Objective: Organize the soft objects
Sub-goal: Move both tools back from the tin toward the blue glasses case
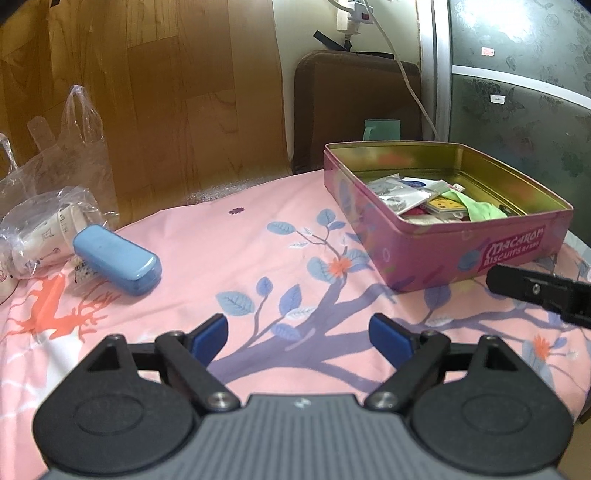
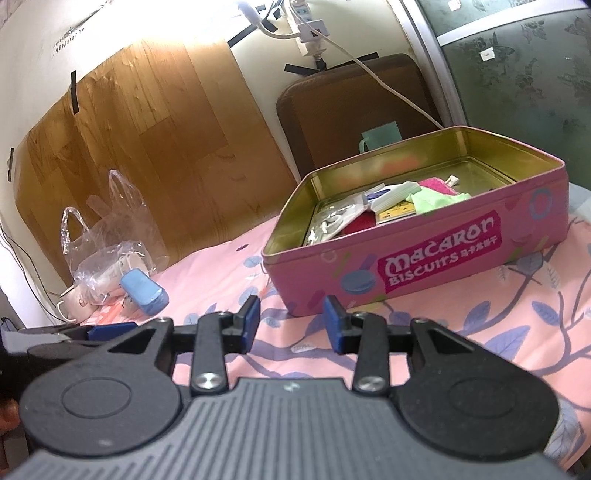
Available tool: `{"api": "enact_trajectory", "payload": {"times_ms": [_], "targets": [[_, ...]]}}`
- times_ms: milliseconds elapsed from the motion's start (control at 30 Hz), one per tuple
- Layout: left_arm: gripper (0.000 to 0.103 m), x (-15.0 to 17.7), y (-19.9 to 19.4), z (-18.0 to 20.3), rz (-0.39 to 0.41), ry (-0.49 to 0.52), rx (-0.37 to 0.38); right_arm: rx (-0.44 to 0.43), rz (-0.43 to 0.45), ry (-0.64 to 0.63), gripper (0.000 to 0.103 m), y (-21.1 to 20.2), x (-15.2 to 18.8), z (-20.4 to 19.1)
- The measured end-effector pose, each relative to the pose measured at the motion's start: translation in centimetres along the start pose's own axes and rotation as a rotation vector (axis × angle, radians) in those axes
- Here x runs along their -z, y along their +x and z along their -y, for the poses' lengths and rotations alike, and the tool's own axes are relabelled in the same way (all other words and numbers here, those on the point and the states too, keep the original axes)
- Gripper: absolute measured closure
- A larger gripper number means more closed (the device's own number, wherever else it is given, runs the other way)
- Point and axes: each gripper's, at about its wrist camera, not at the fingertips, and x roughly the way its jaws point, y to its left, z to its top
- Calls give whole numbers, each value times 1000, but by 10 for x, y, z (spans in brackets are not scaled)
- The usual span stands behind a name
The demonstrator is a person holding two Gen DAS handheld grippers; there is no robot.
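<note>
Pink floral bedding [image 1: 258, 251] covers the surface where a person works with two handheld grippers over a clutter of small items. At centre right stands an open pink biscuit tin [image 2: 424, 258], lettered "Macaron Biscuits", its gold-coloured inside holding a loose pile: a light green cloth [image 2: 430, 199], a bright pink fuzzy piece [image 2: 439, 184], a dark red piece [image 2: 362, 221], a clear packet [image 2: 332, 219] and some flat cards. The left gripper [image 1: 299, 338] hovers over the printed branch pattern with its blue-padded fingers [image 1: 208, 338] spread wide and nothing between them; no pad touches the cloth or the tin. The right gripper [image 2: 291, 323] points at the tin's front corner, its fingers set at a narrower gap, also empty, with the tin just beyond the tips. In the left wrist view one black finger of the right gripper juts in from the right edge, just in front of the tin. Well apart from the tin, on the far left of the bedding, a blue oblong case [image 1: 118, 264] lies flat beside a crumpled clear plastic bag [image 1: 55, 206] with a white cup-like item inside. Behind the bed a wood-grain panel [image 2: 147, 147] is taped to the wall, a brown cushion [image 1: 354, 107] stands upright, and a mint-green mug [image 1: 382, 129] sits just behind the tin. A white power strip [image 2: 310, 33] with its cable hangs above.
</note>
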Motion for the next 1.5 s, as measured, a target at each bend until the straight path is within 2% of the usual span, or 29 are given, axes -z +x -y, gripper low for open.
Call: {"api": "enact_trajectory", "payload": {"times_ms": [233,633,1167,1500], "targets": [[15,8,3,-5,-2,22,-8,-3,-54,7,61,9,7,-4],[14,24,15,-36,-33,10,-88,-22,-144,-13,60,28,18,-18],[10,38,24,-62,-59,-14,-121,-42,-224,-64,60,47,30,-41],[7,41,25,-92,-55,-39,-184,-79,-248,-145,56,67,32,-69]]}}
